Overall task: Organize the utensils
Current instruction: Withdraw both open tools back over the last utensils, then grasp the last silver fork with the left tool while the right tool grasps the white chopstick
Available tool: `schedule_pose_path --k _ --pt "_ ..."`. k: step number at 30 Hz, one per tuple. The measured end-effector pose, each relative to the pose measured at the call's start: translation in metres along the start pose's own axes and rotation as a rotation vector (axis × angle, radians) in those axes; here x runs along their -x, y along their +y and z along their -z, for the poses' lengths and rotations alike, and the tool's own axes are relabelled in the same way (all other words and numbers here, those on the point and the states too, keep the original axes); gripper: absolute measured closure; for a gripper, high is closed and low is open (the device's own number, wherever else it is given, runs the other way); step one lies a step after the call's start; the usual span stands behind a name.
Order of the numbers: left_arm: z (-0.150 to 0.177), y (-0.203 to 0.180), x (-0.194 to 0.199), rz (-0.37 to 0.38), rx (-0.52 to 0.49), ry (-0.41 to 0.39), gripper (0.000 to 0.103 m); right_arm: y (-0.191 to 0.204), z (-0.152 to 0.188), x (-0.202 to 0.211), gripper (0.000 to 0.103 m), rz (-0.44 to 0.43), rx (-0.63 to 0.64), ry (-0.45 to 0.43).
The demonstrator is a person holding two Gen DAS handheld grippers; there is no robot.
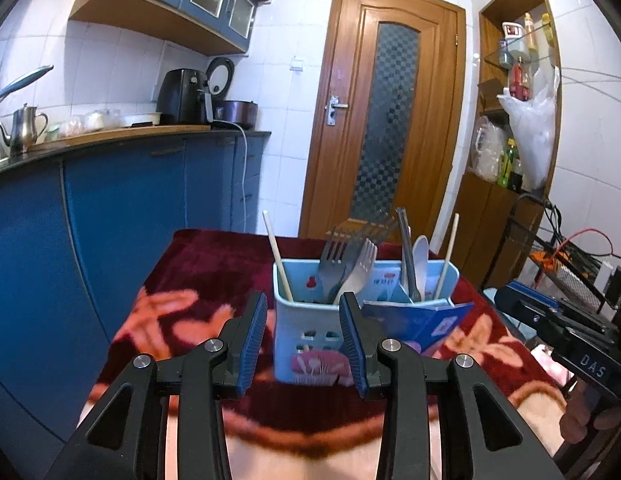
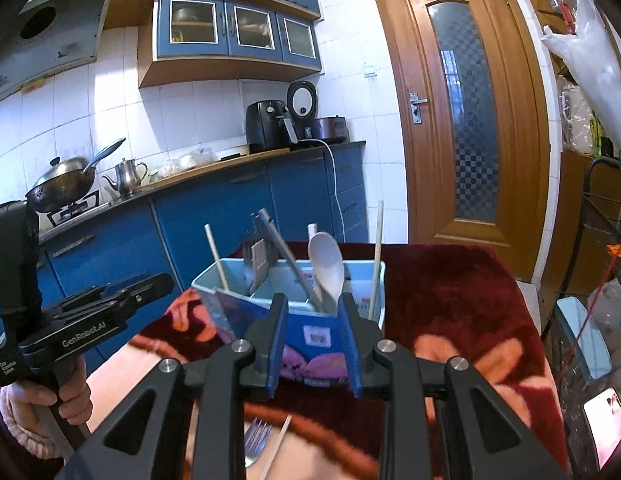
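A light blue utensil caddy (image 1: 310, 344) stands on the red floral cloth and holds forks (image 1: 352, 270), a white spoon (image 1: 420, 258), a metal utensil and chopsticks (image 1: 276, 260). My left gripper (image 1: 303, 338) is open and empty just in front of the caddy. My right gripper (image 2: 313, 344) is open and empty before the same caddy (image 2: 350, 280), near its white spoon (image 2: 326, 266). A fork (image 2: 254, 438) and a chopstick (image 2: 276, 446) lie on the cloth below the right gripper.
A blue card or packet (image 1: 418, 316) leans on the caddy's front. The cloth-covered table (image 2: 450, 300) ends ahead, with blue kitchen cabinets (image 1: 130, 208) to the left, a wooden door (image 1: 390, 120) behind and a wire rack (image 1: 570, 264) to the right.
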State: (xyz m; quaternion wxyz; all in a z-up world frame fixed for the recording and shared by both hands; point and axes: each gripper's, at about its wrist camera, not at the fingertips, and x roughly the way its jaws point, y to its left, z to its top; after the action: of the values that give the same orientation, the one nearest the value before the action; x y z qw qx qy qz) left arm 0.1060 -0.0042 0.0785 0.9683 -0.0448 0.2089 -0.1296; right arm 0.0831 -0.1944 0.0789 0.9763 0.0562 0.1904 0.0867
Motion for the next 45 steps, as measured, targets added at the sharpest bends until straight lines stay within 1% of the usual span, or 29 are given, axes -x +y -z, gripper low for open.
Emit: schedule_pose_path --k 3,6,10,18,22,26,32,39,41,45 --pt "0.003 -0.002 0.007 -0.003 -0.007 0.010 0.064 0.005 0.005 0.010 0.074 -0.003 -0.011 0.008" --pt "0.008 -0.004 0.014 -0.007 -0.005 0.015 0.064 0.008 0.010 0.018 0.071 -0.016 -0.036 0.019" --pt "0.014 -0.006 0.020 -0.018 -0.003 0.028 0.064 0.014 0.016 0.029 0.070 -0.006 -0.040 0.026" --pt "0.036 -0.011 0.027 -0.026 -0.009 0.103 0.064 0.016 0.035 0.045 0.066 0.022 -0.071 0.050" --pt "0.044 -0.016 0.030 -0.029 -0.022 0.132 0.064 0.014 0.045 0.051 0.060 0.039 -0.083 0.062" --pt "0.052 -0.019 0.032 -0.027 -0.023 0.159 0.064 0.008 0.055 0.053 0.056 0.048 -0.106 0.088" --pt "0.064 -0.028 0.031 -0.027 -0.029 0.209 0.064 0.005 0.072 0.051 0.054 0.067 -0.108 0.147" --pt "0.075 -0.040 0.024 -0.019 -0.051 0.288 0.064 -0.002 0.087 0.048 0.053 0.102 -0.092 0.202" --pt "0.079 -0.045 0.021 -0.006 -0.059 0.317 0.064 -0.005 0.091 0.048 0.053 0.109 -0.094 0.211" --pt "0.088 -0.052 0.010 0.039 -0.058 0.403 0.064 -0.013 0.096 0.048 0.052 0.114 -0.112 0.221"
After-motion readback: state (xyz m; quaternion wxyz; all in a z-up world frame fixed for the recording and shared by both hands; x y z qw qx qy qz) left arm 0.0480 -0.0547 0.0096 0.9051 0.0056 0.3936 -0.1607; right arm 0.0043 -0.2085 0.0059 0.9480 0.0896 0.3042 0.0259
